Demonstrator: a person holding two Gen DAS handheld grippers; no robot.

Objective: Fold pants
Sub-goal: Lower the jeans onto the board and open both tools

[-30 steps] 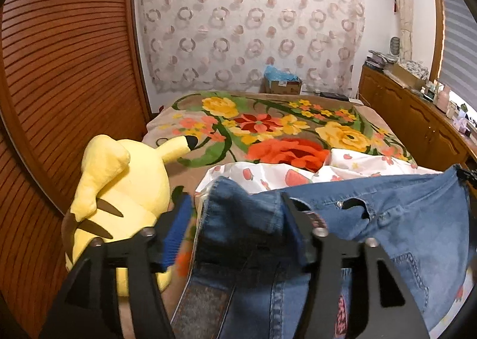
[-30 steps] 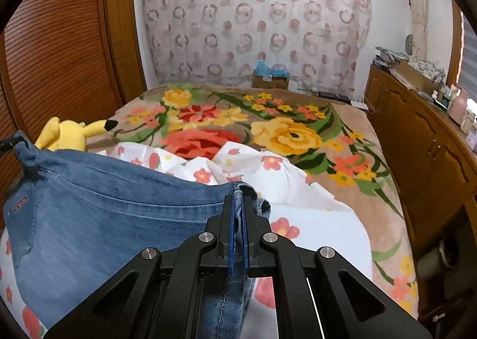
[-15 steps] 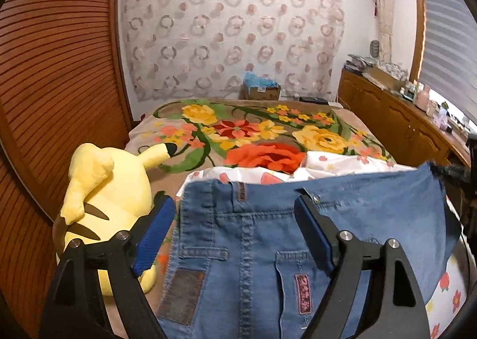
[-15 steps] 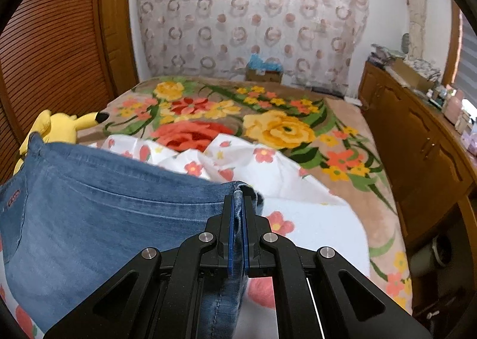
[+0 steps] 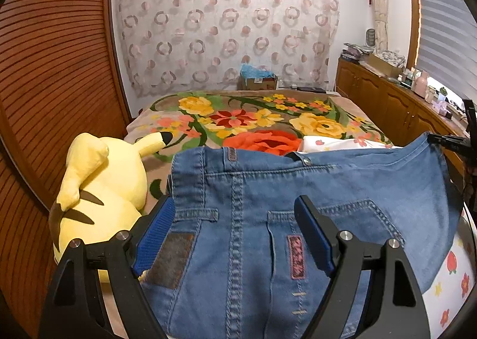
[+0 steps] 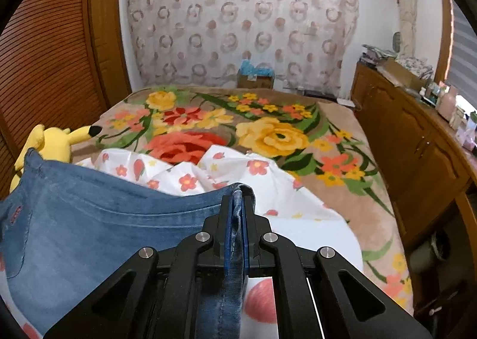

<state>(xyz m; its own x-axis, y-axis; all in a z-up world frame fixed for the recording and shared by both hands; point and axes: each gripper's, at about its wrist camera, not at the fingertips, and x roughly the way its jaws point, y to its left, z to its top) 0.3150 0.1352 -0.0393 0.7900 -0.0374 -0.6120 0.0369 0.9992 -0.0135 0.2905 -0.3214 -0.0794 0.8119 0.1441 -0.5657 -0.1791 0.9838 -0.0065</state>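
Note:
Blue jeans [image 5: 357, 178] lie spread on the bed, back pockets up and waistband at the far side. My left gripper [image 5: 234, 205] hovers open over the left back pocket, its blue pads well apart and holding nothing. My right gripper [image 6: 237, 199] has the right waistband corner of the jeans [image 6: 104, 214] between its pads. Its jaws are opening a little, and the denim still fills the narrow gap. In the left wrist view that corner stays lifted at my right gripper [image 5: 447, 141].
A yellow plush toy [image 5: 101, 190] sits at the jeans' left edge. Under the jeans is a white flowered sheet [image 6: 208, 172] on a floral blanket [image 5: 253, 118]. A louvred wooden door [image 5: 44, 71] stands on the left, a wooden cabinet [image 6: 402, 136] on the right, a cardboard box [image 5: 259, 81] beyond the bed.
My left gripper let go of the bunched waistband, opened wider and drew back, and the jeans now lie flat. My right gripper's pads have parted slightly around the denim.

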